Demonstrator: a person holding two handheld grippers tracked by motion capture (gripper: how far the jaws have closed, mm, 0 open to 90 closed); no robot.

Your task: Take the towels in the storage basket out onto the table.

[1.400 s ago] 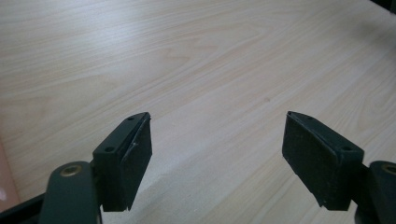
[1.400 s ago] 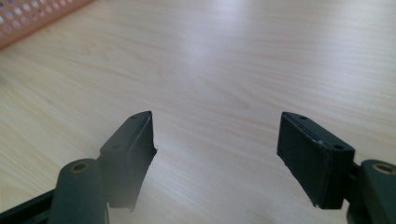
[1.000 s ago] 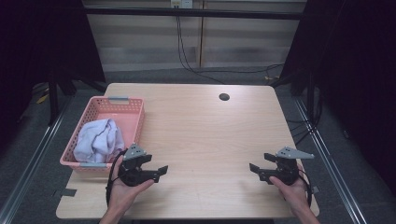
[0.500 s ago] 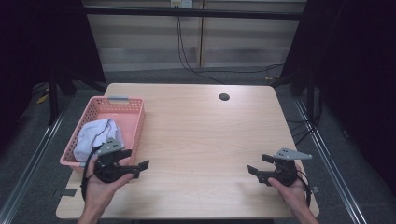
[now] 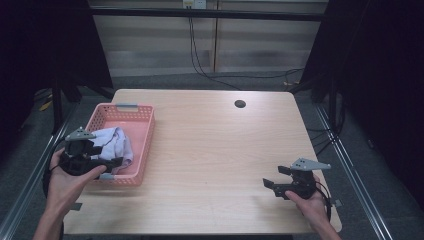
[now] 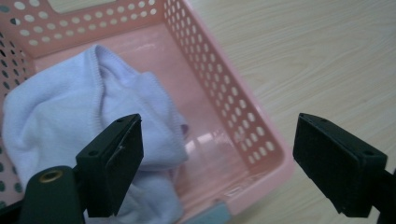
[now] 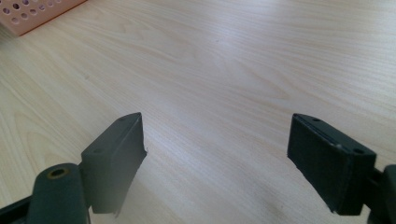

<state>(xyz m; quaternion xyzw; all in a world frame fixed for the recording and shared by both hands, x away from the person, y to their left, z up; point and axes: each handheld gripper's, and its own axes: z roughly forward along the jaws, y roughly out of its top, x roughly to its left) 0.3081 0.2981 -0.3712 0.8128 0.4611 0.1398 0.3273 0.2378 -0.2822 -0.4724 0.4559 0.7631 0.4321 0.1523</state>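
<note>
Jaws of the left gripper (image 6: 219, 154) are standing spread wide, having just been opening further, with nothing pinched between them. I am holding it over the near end of the pink basket (image 6: 243, 126), looking down on the pale cloth (image 6: 70, 102) lying crumpled inside, against the basket's left wall. In the high view the left gripper (image 5: 107, 164) is hovering at the basket's (image 5: 145, 145) near left corner. The right gripper (image 5: 272, 181) is sitting low over the bare wooden table (image 5: 210, 150), well apart from the basket, jaws spread and gripping nothing.
</note>
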